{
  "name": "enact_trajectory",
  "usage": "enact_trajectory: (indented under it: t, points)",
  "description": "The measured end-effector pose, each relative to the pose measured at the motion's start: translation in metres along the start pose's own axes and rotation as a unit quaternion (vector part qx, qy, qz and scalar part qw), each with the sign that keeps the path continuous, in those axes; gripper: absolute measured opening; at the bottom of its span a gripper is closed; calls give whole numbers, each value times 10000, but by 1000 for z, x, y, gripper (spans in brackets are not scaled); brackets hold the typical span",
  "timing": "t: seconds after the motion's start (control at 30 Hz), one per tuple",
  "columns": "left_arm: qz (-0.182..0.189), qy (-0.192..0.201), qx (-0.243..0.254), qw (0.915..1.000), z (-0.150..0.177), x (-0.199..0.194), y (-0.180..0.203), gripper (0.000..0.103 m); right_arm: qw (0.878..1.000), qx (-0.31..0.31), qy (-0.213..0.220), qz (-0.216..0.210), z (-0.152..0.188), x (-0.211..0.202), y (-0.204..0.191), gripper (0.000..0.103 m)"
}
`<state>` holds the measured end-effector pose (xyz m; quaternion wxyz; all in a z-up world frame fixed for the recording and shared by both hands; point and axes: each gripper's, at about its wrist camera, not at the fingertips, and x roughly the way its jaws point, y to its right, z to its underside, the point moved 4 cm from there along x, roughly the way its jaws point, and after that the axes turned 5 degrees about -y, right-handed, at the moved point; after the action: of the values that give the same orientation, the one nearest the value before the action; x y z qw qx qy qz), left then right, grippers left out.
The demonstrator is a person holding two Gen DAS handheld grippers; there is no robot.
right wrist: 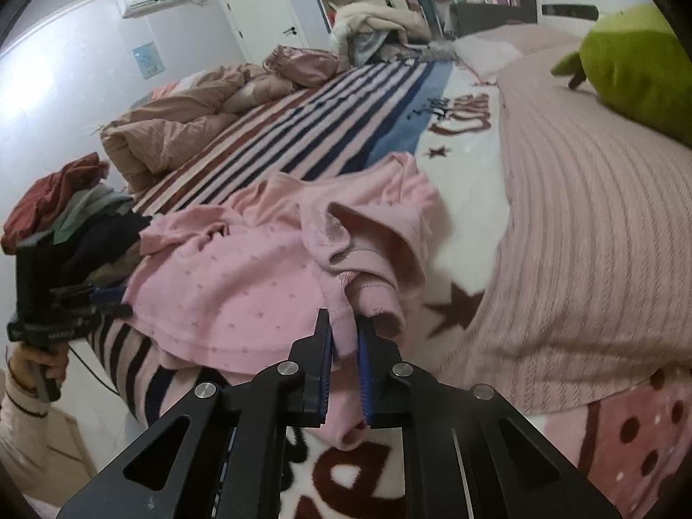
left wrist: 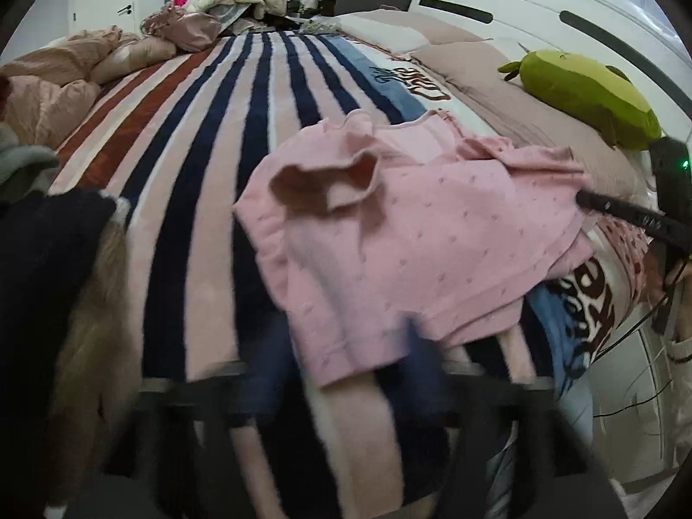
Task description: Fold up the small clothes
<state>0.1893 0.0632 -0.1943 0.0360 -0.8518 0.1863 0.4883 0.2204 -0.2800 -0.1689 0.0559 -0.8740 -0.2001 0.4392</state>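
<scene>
A small pink dotted garment (left wrist: pixel 411 238) lies rumpled on the striped blanket (left wrist: pixel 207 138), its neck opening turned up. At the bottom of the left wrist view my left gripper (left wrist: pixel 346 376) is blurred, with its jaws wide apart at the garment's near hem and not pressing on it. In the right wrist view my right gripper (right wrist: pixel 344 337) is shut on a bunched fold of the pink garment (right wrist: pixel 242 277) at its right edge. The left gripper (right wrist: pixel 110 300) also shows there at the garment's left edge, held by a hand (right wrist: pixel 39 367). The right gripper (left wrist: pixel 623 212) appears at the right edge of the left wrist view.
A pile of dark, grey and red clothes (right wrist: pixel 65 212) sits at the bed's left edge. A green plush toy (left wrist: pixel 584 95) lies on a ribbed pink cover (right wrist: pixel 584 238) to the right. A bunched beige quilt (left wrist: pixel 52 82) and more bedding lie at the far end.
</scene>
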Motion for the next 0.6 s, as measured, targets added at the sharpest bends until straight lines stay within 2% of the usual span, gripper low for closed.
enact_trajectory:
  t: [0.2,0.37,0.43,0.5,0.53,0.6]
  points:
    - [105,-48,-22,9999,11,10,3,70,9999,-73,-65,-95,-4,-2,-9,5]
    - [-57,110,161,9998,12,8,17,49,9999,-132,18,-90,-7,-5,-17,5]
    - [-299,108,356,9989,12,8,20,24,9998,-163,29,-94,-8,-6,-19,5]
    - [-601,126,507,9968,13,7,21,15,9998,-189,36,-78,-9,-6,-20,5]
    - [-603,146,534,9966,14,6,21,9,9998,-205,51,-52,-10,-6,-21,5]
    - [-550,181,500,9971,15,1,20,7,9997,-231,82,-29,-11,-7,-21,5]
